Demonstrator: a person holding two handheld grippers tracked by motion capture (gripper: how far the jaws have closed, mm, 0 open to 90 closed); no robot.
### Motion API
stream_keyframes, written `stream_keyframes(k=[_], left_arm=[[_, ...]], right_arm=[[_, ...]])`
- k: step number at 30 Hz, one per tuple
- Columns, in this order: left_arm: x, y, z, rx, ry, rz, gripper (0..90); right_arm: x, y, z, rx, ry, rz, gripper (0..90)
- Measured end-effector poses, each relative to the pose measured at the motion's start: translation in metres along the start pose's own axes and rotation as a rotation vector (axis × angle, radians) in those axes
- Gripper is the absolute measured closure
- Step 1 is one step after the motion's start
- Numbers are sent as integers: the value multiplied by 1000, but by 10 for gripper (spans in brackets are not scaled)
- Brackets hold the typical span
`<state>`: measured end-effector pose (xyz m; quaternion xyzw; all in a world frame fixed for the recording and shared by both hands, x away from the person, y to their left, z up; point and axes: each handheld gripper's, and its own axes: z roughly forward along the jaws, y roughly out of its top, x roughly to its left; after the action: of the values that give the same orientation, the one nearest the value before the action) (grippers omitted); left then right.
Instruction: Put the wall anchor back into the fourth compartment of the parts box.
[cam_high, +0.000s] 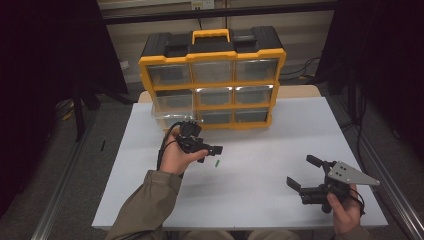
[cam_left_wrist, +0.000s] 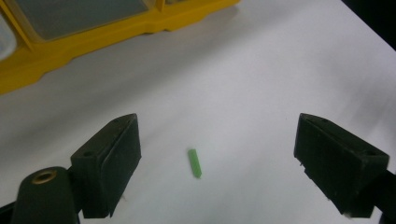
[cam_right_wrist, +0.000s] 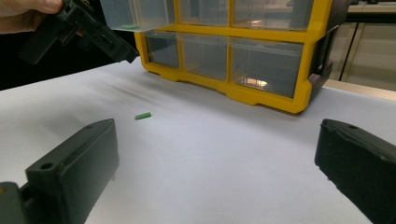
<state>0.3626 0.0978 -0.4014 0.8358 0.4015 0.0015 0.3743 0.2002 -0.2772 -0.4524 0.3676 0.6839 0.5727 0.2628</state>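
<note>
Fingers spread wide on both tools, nothing between them. High view: left gripper (cam_high: 212, 150) hangs just above 1 small green stick (cam_high: 217, 162) on the white table (cam_high: 260, 200), right gripper (cam_high: 302, 175) well apart; 1 yellow drawer organizer (cam_high: 212, 80) behind, 9 clear drawers, 1 pulled out. Left gripper view: the stick lies flat between the open jaws, untouched. It looks light, stiff and likely to skate, so pinch it across its long sides, mid-length. Right gripper view: 1 stick near the organizer, jaws empty.
</note>
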Motion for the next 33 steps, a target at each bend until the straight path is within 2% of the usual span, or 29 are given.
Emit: stream_keyframes(k=[3,4,8,10,11,15,17,19,22,24,32,33], left_arm=[[-1,-3,3,-6,3,-10,144],[0,-3,3,6,3,-2,143],[2,-6,6,-2,-3,-23,143],[4,-7,6,4,2,-17,143],[3,-8,7,-3,0,-29,143],[5,-12,10,12,6,-15,144],[4,-14,13,1,12,-31,146],[6,-16,15,16,13,-12,148],[6,-20,19,9,20,-26,150],[8,-23,22,17,20,-20,154],[9,-34,30,24,59,-15,176],[10,-35,31,22,52,-10,177]], right_arm=[[0,0,-1,3,-6,5,0],[0,0,-1,4,-9,5,0],[-1,0,-1,3,-8,-1,0],[-1,0,-1,3,-11,0,0],[-1,0,-1,4,-12,0,0],[-1,0,-1,4,-11,0,0],[-1,0,-1,3,-9,3,0],[-1,0,-1,0,-12,1,0],[-2,0,-1,0,-12,1,0],[-1,0,-1,1,-10,1,0],[-1,0,-1,0,-9,1,0],[-1,0,-1,0,-8,1,0]])
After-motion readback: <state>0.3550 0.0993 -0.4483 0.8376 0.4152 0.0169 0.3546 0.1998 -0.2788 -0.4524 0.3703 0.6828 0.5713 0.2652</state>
